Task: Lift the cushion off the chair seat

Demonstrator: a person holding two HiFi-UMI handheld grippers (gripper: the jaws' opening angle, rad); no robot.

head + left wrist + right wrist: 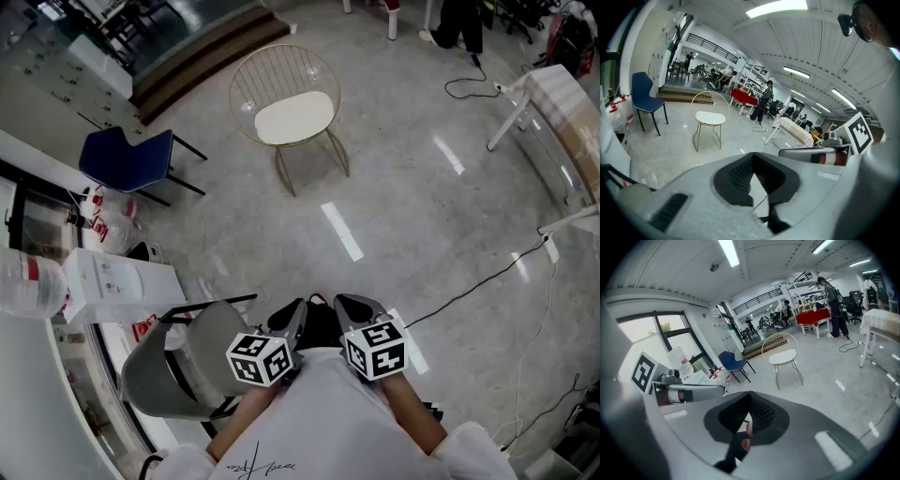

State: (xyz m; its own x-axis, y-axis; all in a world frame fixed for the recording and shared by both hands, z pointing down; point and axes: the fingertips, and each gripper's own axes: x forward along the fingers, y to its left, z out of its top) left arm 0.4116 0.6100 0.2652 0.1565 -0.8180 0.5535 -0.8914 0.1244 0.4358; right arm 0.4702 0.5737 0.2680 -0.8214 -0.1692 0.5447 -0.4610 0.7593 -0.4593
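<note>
A cream round cushion (294, 117) lies on the seat of a gold wire chair (283, 67) far ahead on the grey floor. The same cushion (710, 117) (782, 356) shows small in both gripper views. My left gripper (291, 317) and right gripper (356, 307) are held side by side close to my body, far short of the chair. Both are shut with nothing between their jaws. In the left gripper view the left gripper (752, 159) points toward the floor; the right gripper (751, 395) does the same in its own view.
A blue chair (127, 159) stands left of the gold one. A grey chair (183, 370) is right by my left side, next to a white box (117, 281) and a water bottle (28, 281). A white table (562, 112) stands at right, with cables (469, 292) across the floor.
</note>
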